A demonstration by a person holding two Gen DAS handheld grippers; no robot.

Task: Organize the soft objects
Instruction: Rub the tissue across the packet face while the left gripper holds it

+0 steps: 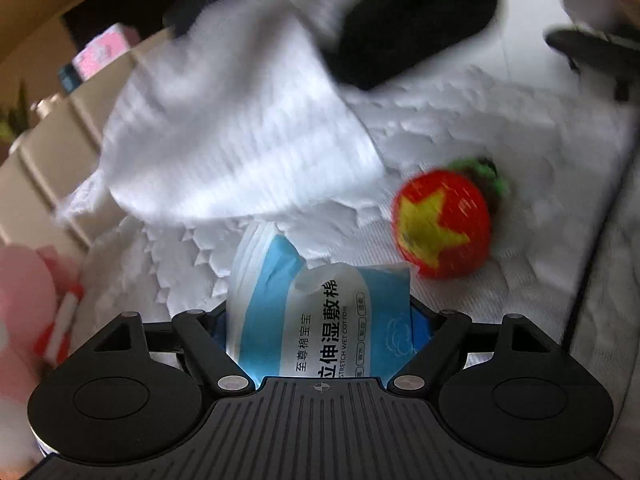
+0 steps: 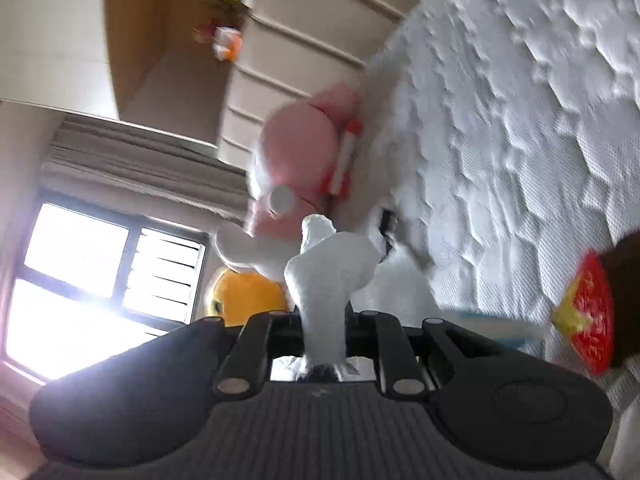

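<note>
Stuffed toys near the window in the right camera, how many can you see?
2: a pink plush against the bed's edge, and a yellow plush below it, partly hidden. More may be hidden.

bare quilted bed (image 1: pixel 520 132) lies open right of the white cloth (image 1: pixel 240 128); the red ball (image 1: pixel 442 224) and black garment (image 1: pixel 408 28) block the middle.

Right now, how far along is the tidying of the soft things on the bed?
Nothing looks clearly put away yet. In hand: the left gripper has the blue wet-cotton pack between its jaws, and the right gripper is shut on a white cloth. Left: the red star ball, the white towel and the pink plush toy lie loose on the quilted mattress.
</note>
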